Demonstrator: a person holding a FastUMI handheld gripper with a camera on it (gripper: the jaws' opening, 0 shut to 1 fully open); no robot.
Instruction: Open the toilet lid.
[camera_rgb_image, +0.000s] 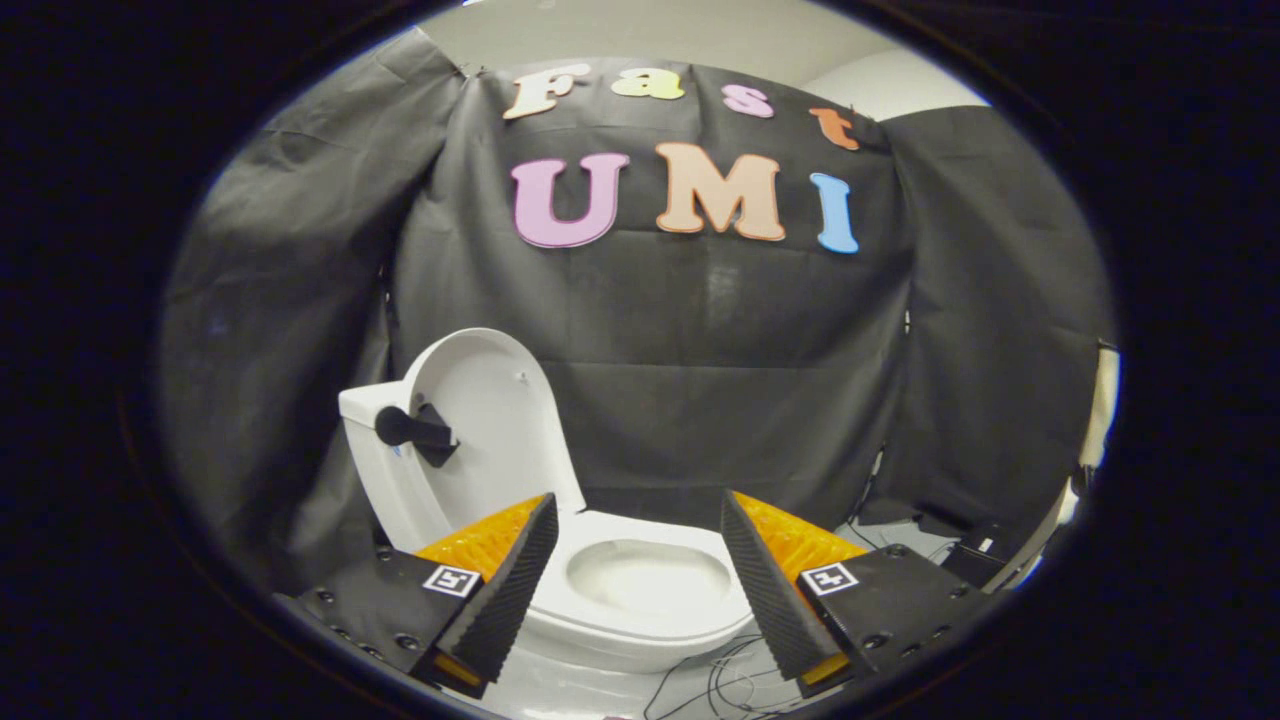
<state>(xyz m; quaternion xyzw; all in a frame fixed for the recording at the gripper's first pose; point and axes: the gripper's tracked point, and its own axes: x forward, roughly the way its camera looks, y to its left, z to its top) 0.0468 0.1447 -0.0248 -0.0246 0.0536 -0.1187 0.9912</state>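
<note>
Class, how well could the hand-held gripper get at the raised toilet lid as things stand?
Probably yes: the hand-held gripper is open, and the lid stands upright beyond its fingers, with nothing between. A black handle sticks out from it.

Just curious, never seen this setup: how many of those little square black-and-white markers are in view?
2: one marker on each finger of the hand-held gripper, the other marker opposite. More may be hidden.

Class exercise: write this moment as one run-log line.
lid: raised against tank | bowl: exposed, between fingers | gripper: open, holding nothing

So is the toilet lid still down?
No, the lid stands upright against the tank, the bowl lies open, and the gripper is open, holding nothing.
</note>
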